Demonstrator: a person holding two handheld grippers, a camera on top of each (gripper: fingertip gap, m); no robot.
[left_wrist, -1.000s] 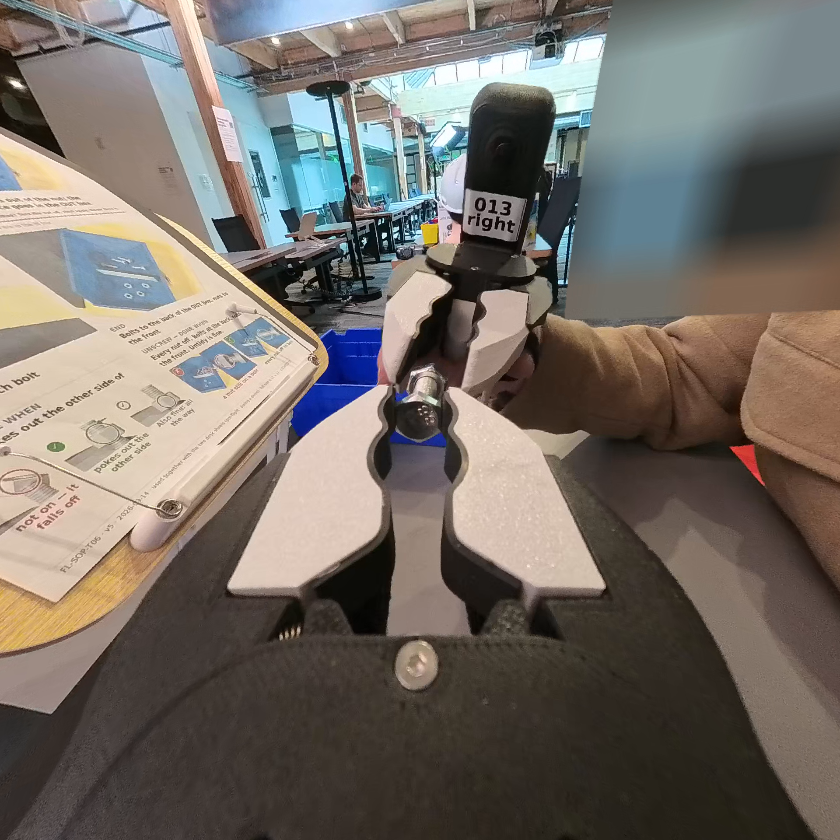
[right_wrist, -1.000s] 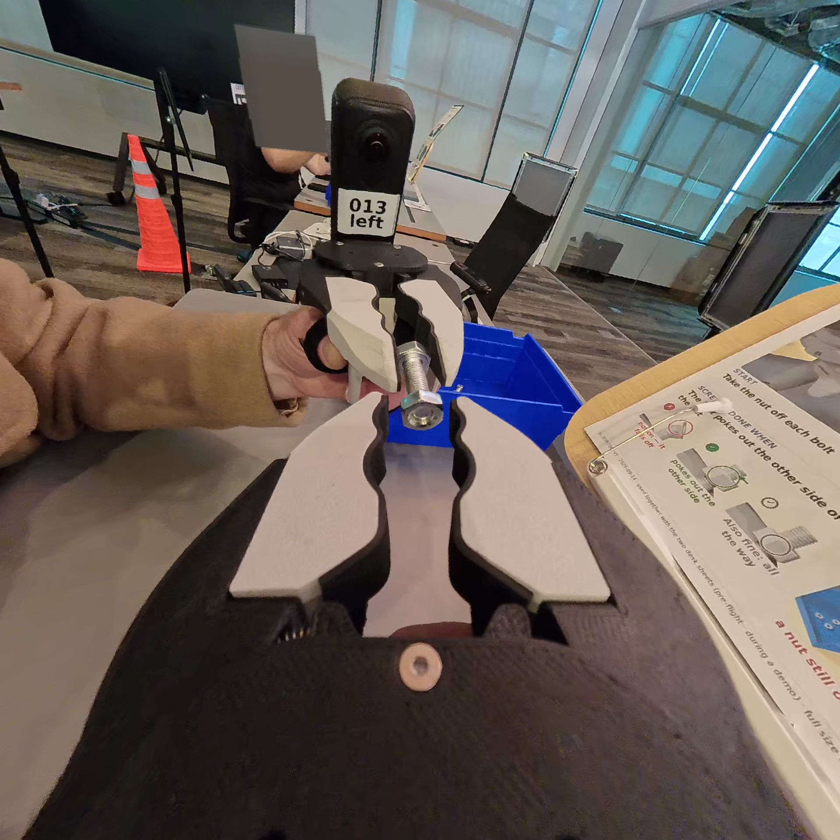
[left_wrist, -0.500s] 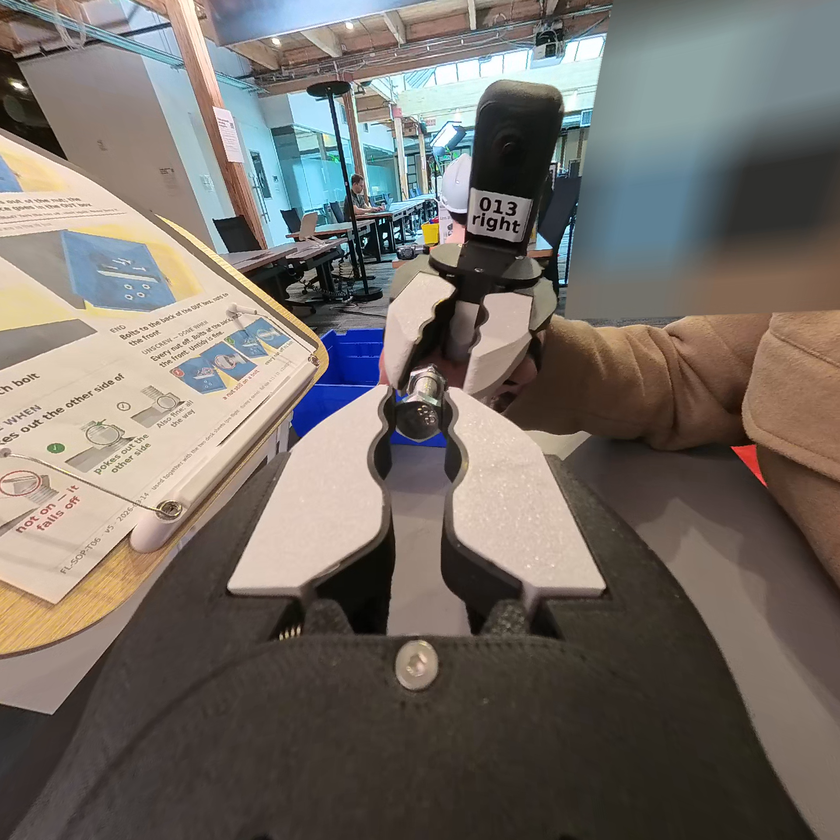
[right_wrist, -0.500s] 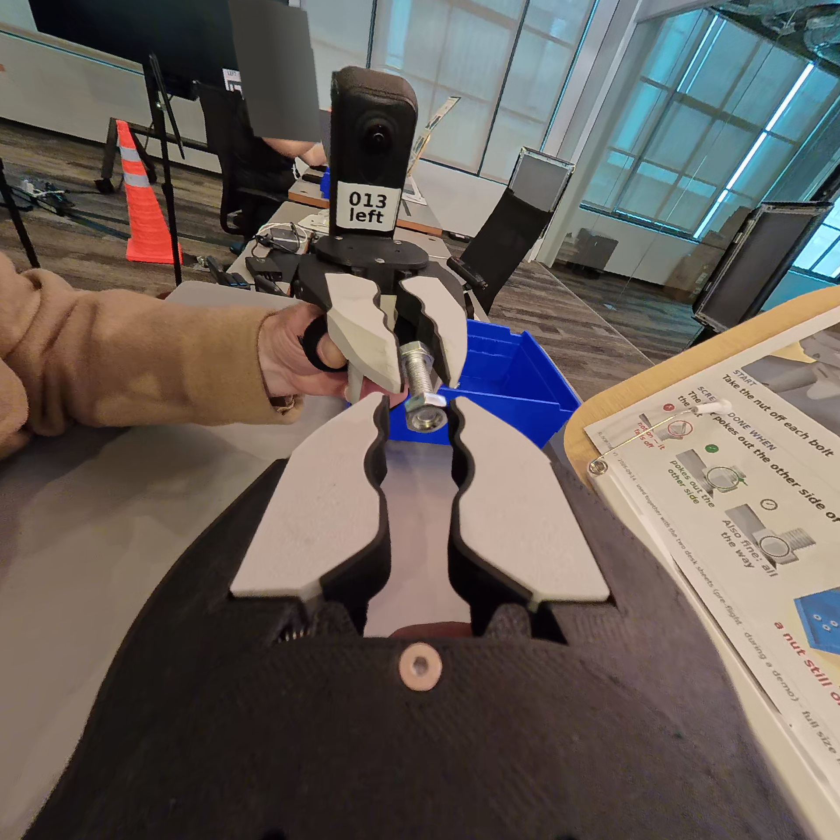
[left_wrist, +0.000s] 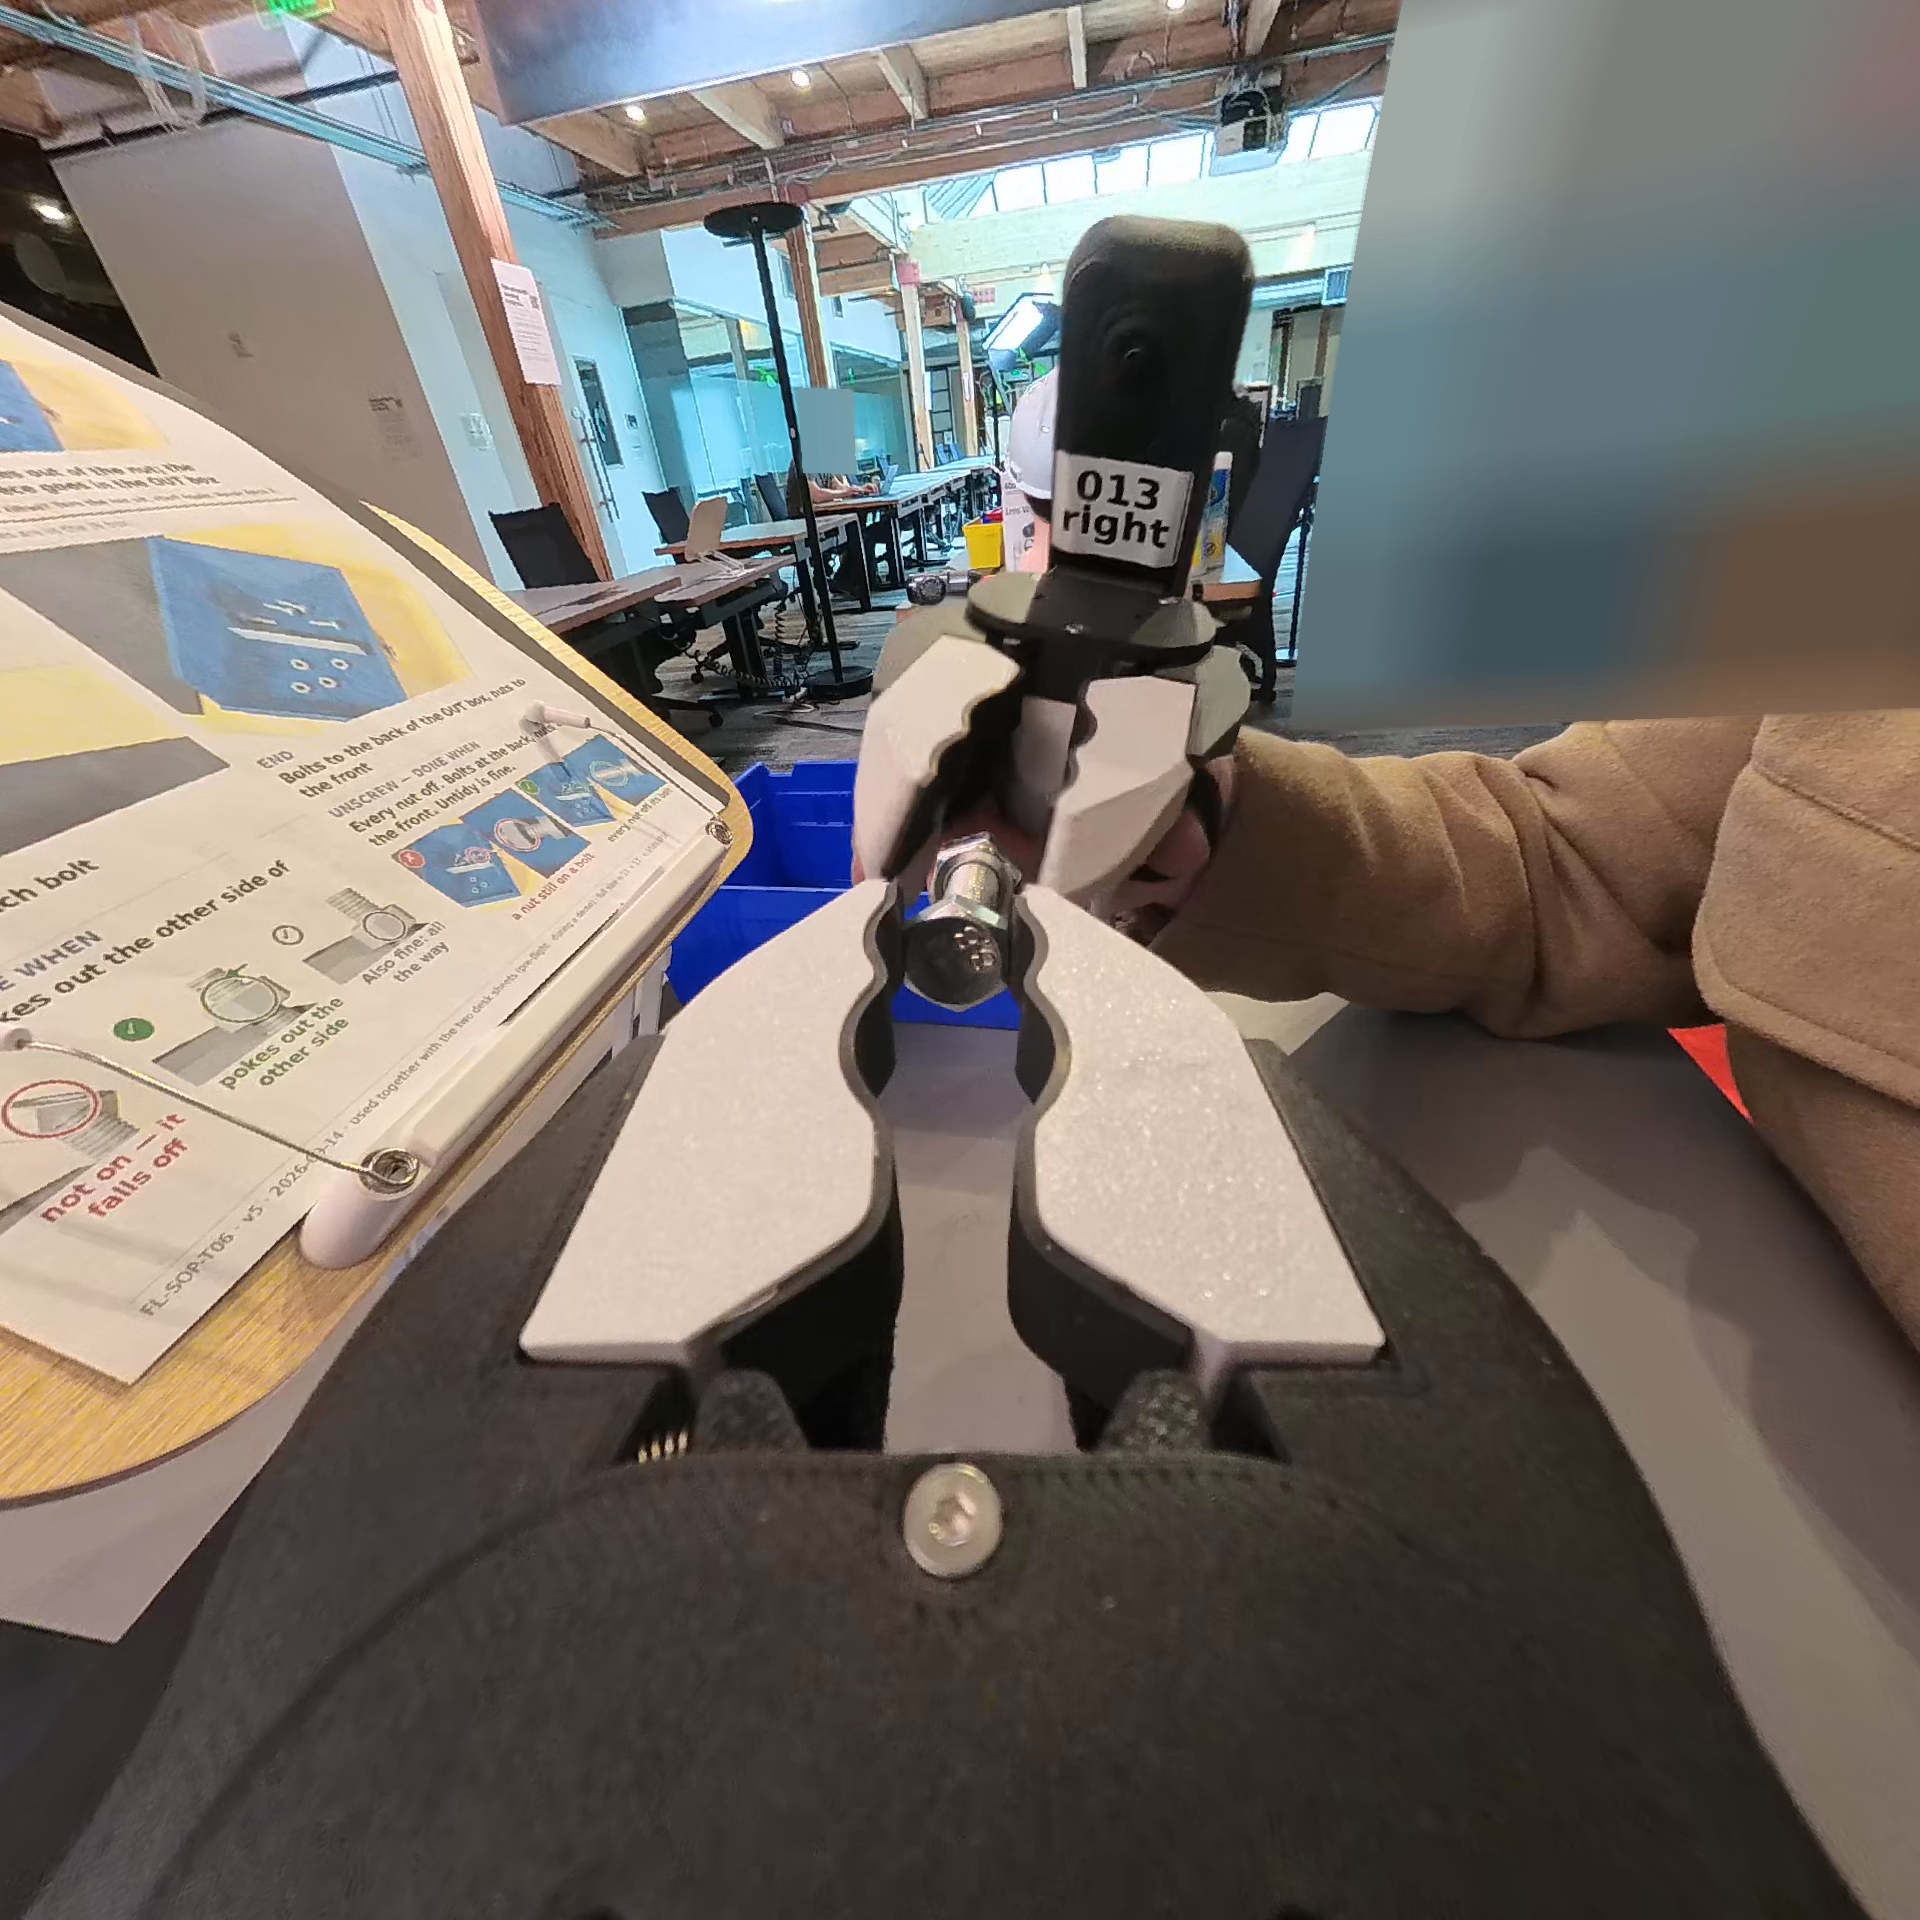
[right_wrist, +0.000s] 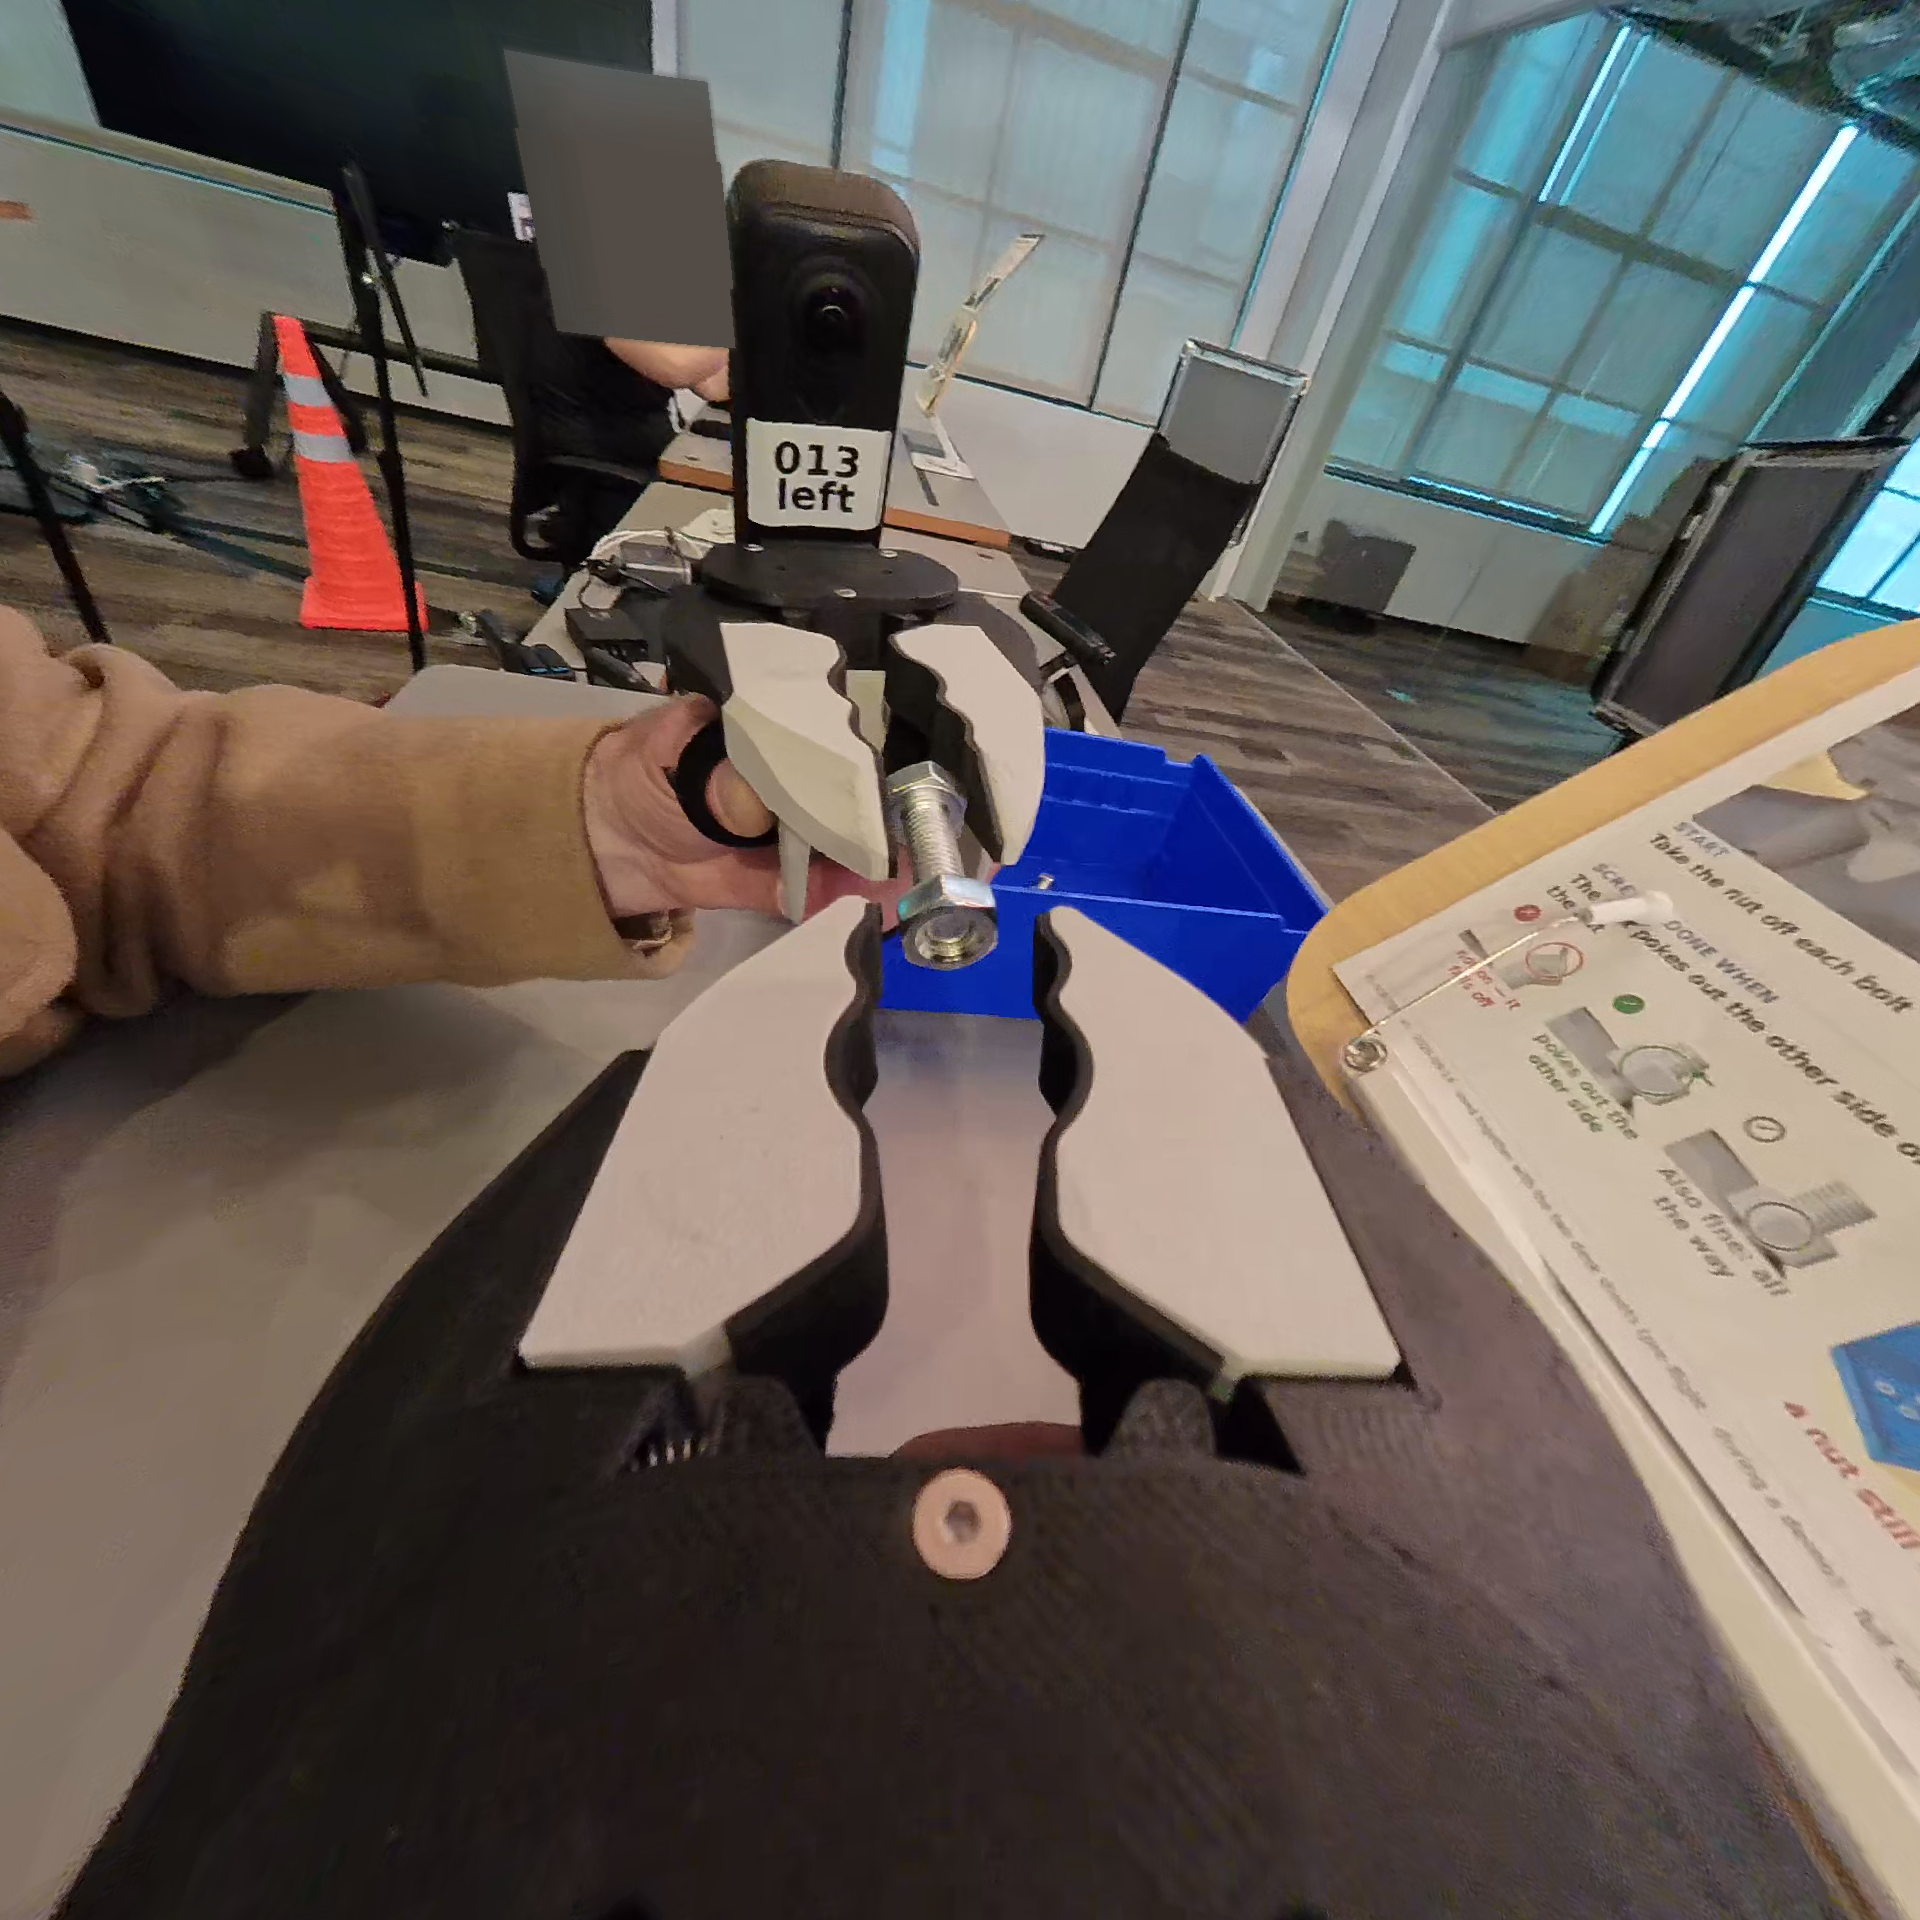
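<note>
The left gripper (left_wrist: 953, 920) is clamped on the hex head of a steel bolt (left_wrist: 951, 961). The head sits in the notch near the fingertips, at 12 o'clock from the gripper's body in the left wrist view. The bolt is held in the air above a grey table (right_wrist: 260, 1195), with its threaded shaft pointing away from this gripper towards the other one.

The right gripper (right_wrist: 951, 920) faces it head-on. A nut (right_wrist: 943, 906) sits at the free end of the shaft, and this gripper's two fingers stand on either side of it, at 9 and 3 o'clock. A gap shows on each side, so the jaws are parted and grip nothing. They frame the nut without touching it, as far as the right wrist view shows.

In that view, the hand (right_wrist: 665, 821) holding the left gripper comes in from 9 o'clock in a tan sleeve (right_wrist: 312, 831). The sleeve of the other arm enters the left wrist view from 3 o'clock.

A blue bin (right_wrist: 1143, 862) stands on the table just behind the bolt, at about 1 o'clock in the right wrist view. A divider crosses it, and a small pale object lies inside (too small to tell what it is).

A wooden board with a clipped printed sheet (left_wrist: 312, 935) leans beside the grippers, at 9 to 10 o'clock in the left wrist view and at 3 o'clock in the right. Farther off are desks, chairs and an orange cone (right_wrist: 332, 499).
</note>
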